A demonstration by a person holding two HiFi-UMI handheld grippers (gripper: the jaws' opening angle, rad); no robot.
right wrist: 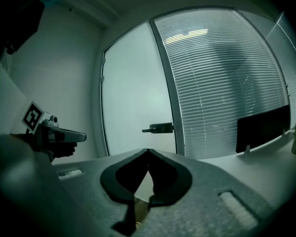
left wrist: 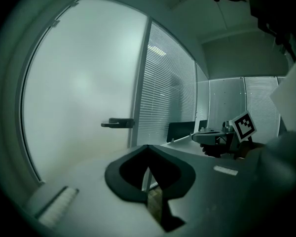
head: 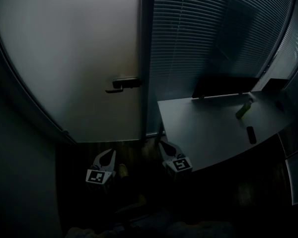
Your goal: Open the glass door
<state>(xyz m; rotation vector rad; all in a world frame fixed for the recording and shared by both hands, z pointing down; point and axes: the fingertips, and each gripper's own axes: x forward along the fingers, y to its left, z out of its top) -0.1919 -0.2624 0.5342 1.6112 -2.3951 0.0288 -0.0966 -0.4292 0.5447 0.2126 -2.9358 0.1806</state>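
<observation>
The frosted glass door [head: 69, 58] is closed, and its dark lever handle [head: 124, 83] sits at the right edge, next to the door frame. The same handle [left wrist: 117, 124] shows ahead in the left gripper view and, as handle [right wrist: 159, 128], in the right gripper view. My left gripper [head: 111, 152] is held low in front of the door, shut and empty, well short of the handle. My right gripper [head: 161, 144] hangs beside it near the desk corner, its jaws also closed on nothing. Both sets of tips meet: left gripper [left wrist: 148, 146], right gripper [right wrist: 148, 151].
A pale desk [head: 213, 128] stands to the right of the door, its corner close to my right gripper. On it are a dark monitor [head: 223, 87], a green bottle [head: 243, 110] and a small dark object [head: 251, 134]. A glass wall with blinds [head: 213, 33] runs behind.
</observation>
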